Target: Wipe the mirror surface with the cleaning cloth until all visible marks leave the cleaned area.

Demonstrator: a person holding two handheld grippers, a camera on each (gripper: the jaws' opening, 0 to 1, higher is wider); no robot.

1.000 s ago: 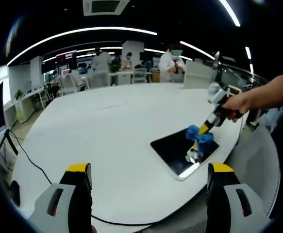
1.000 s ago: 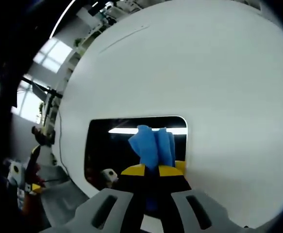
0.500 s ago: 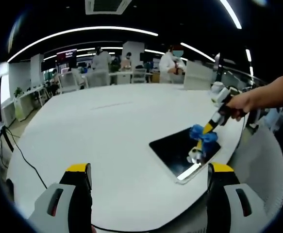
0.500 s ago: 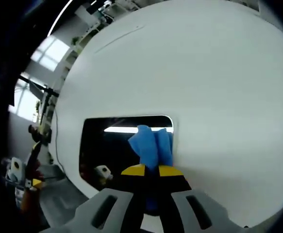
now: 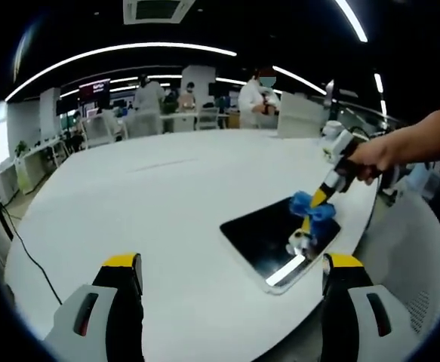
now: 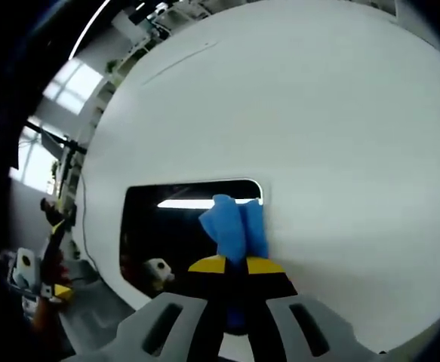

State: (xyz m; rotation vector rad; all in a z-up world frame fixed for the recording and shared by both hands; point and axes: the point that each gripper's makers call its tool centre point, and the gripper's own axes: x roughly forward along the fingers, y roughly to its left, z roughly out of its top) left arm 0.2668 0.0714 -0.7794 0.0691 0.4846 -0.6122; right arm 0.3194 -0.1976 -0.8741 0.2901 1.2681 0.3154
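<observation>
**Cloth working the mirror's right edge**

Worktop is carrying the mirror near its right rim, with the dark glass lying flat. In the left gripper view, the left tongs are hanging wide and holding nothing, well apart from the mirror. Further right, the right tongs are clamping the blue cloth and pressing it onto the glass beside the mirror's right edge. Whether any marks are remaining on the glass is too hard to tell under the reflections. To wipe well, the cloth should be staying flat on the surface, travelling in overlapping strokes back toward the uncovered left part. Pressing lightly matters, since the mirror is lying loose and could be sliding toward the worktop rim.
</observation>
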